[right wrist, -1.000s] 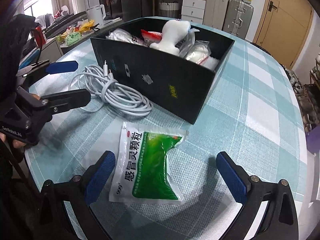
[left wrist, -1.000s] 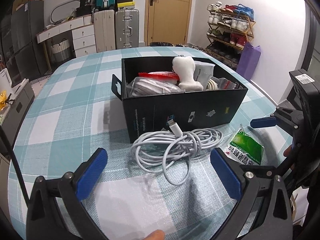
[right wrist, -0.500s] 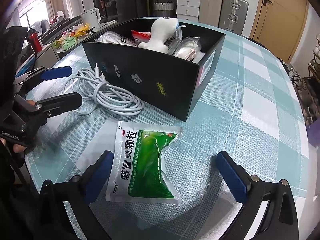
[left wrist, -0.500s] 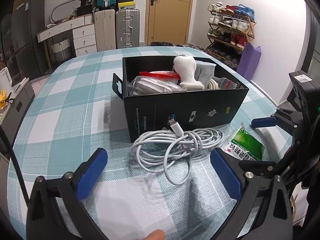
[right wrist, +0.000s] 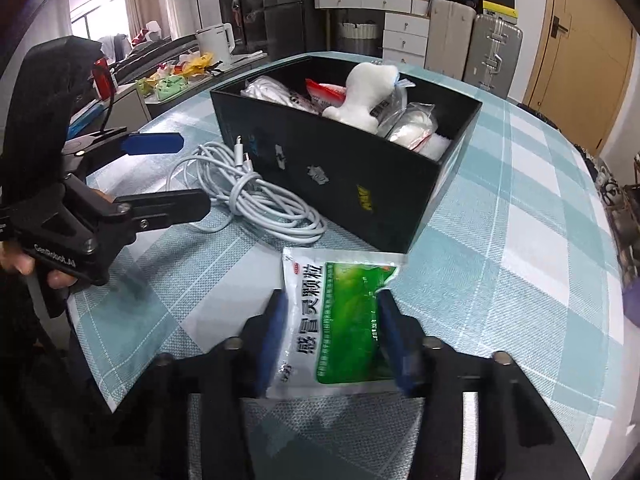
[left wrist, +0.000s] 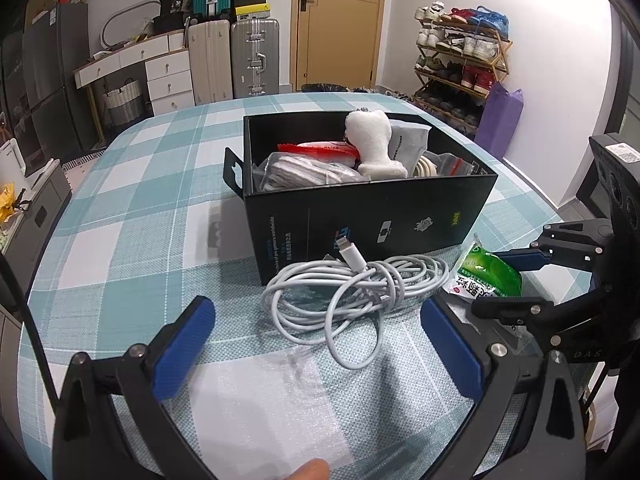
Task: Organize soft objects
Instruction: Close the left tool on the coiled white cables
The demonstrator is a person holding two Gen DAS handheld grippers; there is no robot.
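We face an open black cardboard box (right wrist: 360,184) on the checked table, holding a white plush toy (right wrist: 368,88) and plastic-wrapped packets. Our right gripper (right wrist: 334,340) pinches the green medicine sachet (right wrist: 340,320) lying beside the box; next, we judge, lift it in. Our left gripper (left wrist: 316,344) hangs spread before the coiled white cable (left wrist: 352,288).

The left camera sits low over the table, looking across the white cable (left wrist: 352,288) at the black box (left wrist: 368,216). The right camera looks down closely at the green packet (right wrist: 340,320). Both see the box and cable.
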